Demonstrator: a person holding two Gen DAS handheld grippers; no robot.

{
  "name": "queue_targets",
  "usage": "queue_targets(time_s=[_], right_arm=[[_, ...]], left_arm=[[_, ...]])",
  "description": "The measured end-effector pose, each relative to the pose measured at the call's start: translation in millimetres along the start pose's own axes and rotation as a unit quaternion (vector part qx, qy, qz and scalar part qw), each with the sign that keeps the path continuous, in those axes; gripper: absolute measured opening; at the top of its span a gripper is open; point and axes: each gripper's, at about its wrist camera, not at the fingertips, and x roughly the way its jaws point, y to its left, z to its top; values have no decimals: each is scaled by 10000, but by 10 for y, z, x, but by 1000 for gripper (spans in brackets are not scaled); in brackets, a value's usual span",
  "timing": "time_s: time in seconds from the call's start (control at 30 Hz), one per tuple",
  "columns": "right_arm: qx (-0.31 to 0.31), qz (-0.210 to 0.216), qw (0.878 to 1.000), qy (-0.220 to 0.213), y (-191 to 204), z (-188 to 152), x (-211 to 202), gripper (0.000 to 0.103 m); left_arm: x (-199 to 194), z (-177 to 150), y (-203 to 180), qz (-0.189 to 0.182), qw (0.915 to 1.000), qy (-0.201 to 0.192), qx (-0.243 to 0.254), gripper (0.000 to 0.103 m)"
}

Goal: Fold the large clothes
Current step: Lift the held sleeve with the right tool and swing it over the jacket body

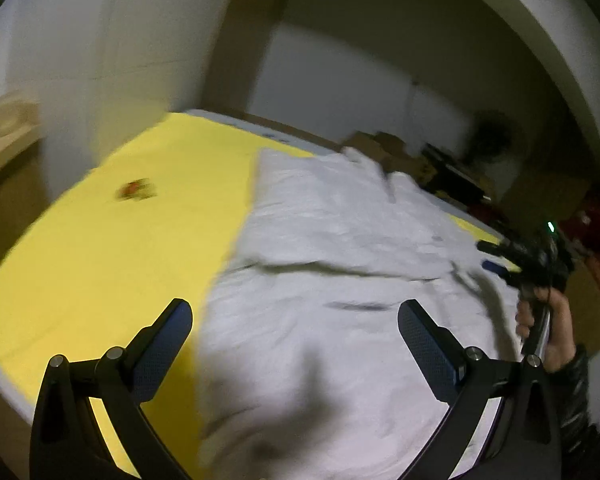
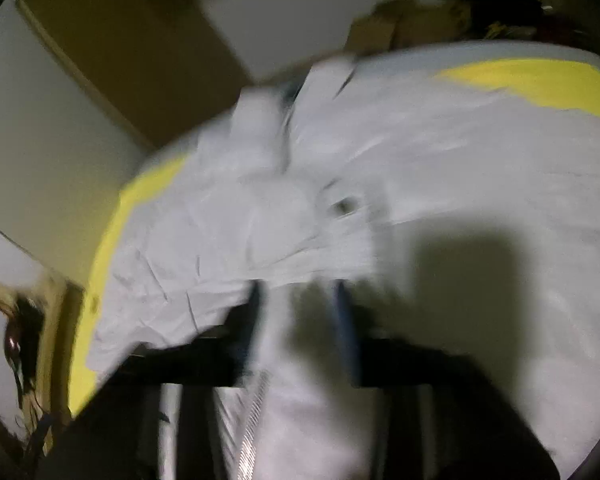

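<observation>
So the white garment (image 1: 340,280) is spread over the yellow sheet (image 1: 100,248) on the bed, covering most of the right side and still pretty rumpled, with ridges running across the middle. The left gripper (image 1: 296,344) hangs over the near edge with its jaws wide apart and nothing between them. The right gripper (image 2: 300,308) is harder to read (that view is badly smeared), but its jaws look parted, with a strip of cloth and what seems to be a zipper lying between the fingers; I can't see the pads pressing on it, so I'd call it loose rather than clamped. A hand (image 1: 548,328) carries it at the far right edge. My worry: if that cloth snags on a finger as the gripper pulls off, it'll drag the fold open again. Also, those wrinkles will get baked into the next fold unless someone smooths them first.
</observation>
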Motion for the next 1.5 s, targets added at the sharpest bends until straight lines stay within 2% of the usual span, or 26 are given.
queue_targets(time_s=[0.03, 0.13, 0.2, 0.27, 0.37, 0.5, 0.57, 0.67, 0.73, 0.8, 0.87, 0.97, 1.07, 1.2, 1.33, 1.4, 1.47, 1.5], right_arm=[[149, -82, 9995, -271, -232, -20, -276, 63], [483, -229, 9968, -596, -853, -71, -803, 62], [707, -444, 9940, -701, -1313, -126, -1103, 62], [937, -619, 9910, -735, -1652, -153, -1328, 62], [1500, -1031, 9783, -993, -2245, -279, -1703, 62], [2147, -1408, 9566, -1381, -2873, -326, -2170, 62], [2477, -1456, 9450, -1564, -3168, -359, -2355, 62], [2815, -1487, 9308, -1795, -3449, -360, -2535, 63], [3101, -1282, 9235, -1860, -3724, -354, -2605, 63], [3341, -1111, 9187, -1790, -3917, -328, -2529, 63], [3373, -1053, 9199, -1701, -3982, -261, -2390, 63], [3349, -1156, 9219, -1564, -4105, -137, -2275, 63], [3348, -1455, 9193, -1468, -4228, -57, -2115, 63], [3070, -1501, 9279, -1490, -4258, 32, -1958, 63], [2875, -1657, 9304, -1559, -4189, 82, -1906, 64], [2780, -1751, 9325, -1496, -4191, 109, -1852, 46], [2710, -1674, 9367, -1453, -4169, 123, -1835, 21], [2698, -1644, 9365, -1520, -4154, 125, -1844, 17]], left_arm=[[107, 95, -175, -305, 9995, 106, 58, 103], [400, 274, -713, -1152, 9923, 443, 98, 103], [613, 345, -1090, -1538, 9864, 553, 143, 103], [898, 406, -1513, -1525, 9860, 568, 368, 103], [1347, 463, -1951, -1369, 9868, 632, 590, 103], [2083, 531, -2451, -1369, 9814, 1075, 813, 103], [2411, 518, -2686, -1334, 9785, 1255, 943, 103], [2776, 495, -2978, -1477, 9721, 1493, 1041, 103], [3008, 451, -3184, -1605, 9661, 1679, 1125, 103], [3192, 387, -3284, -1687, 9625, 1878, 990, 103], [3406, 279, -3360, -1787, 9571, 2143, 783, 103], [3606, 130, -3375, -1668, 9550, 2375, 618, 103], [3637, 74, -3394, -1597, 9577, 2263, 780, 103], [3683, 40, -3422, -1575, 9579, 2243, 854, 103], [3697, 17, -3426, -1517, 9578, 2233, 982, 103], [3701, -14, -3445, -1446, 9584, 2196, 1109, 103], [3699, -68, -3498, -1351, 9583, 2146, 1317, 103], [3697, -93, -3516, -1315, 9581, 2115, 1415, 103]])
